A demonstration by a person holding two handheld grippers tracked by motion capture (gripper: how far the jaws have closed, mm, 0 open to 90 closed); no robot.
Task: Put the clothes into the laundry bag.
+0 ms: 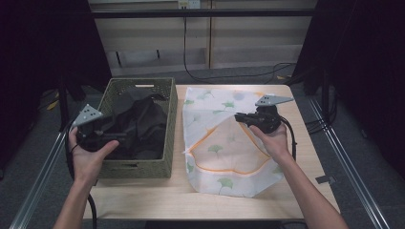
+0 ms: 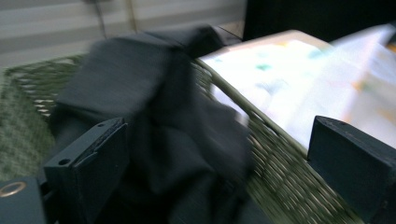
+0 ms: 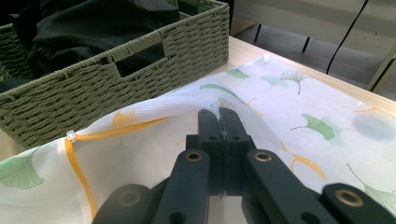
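A green woven basket [image 1: 172, 125] on the table's left side holds a heap of black clothing [image 1: 138, 125]. My left gripper [image 1: 118, 137] hovers over the basket's left part, jaws open. In the left gripper view the left gripper [image 2: 217, 128] has the black clothing [image 2: 154, 107] lying below and between its wide-apart jaws, above the basket [image 2: 280, 161]. A white mesh bag [image 1: 224, 150] printed with green leaves and trimmed in orange lies to the right of the basket. My right gripper [image 1: 237, 116] is shut on the bag's upper flap and holds the mouth lifted. In the right gripper view the right gripper [image 3: 219, 113] pinches the bag [image 3: 303, 109] beside the basket [image 3: 93, 91].
The wooden table [image 1: 305, 143] has bare wood to the right of the bag and along its front edge. A small dark tag [image 1: 325, 179] lies near the right edge. Metal rails run along both sides of the table, and cables [image 1: 229, 76] trail on the floor behind it.
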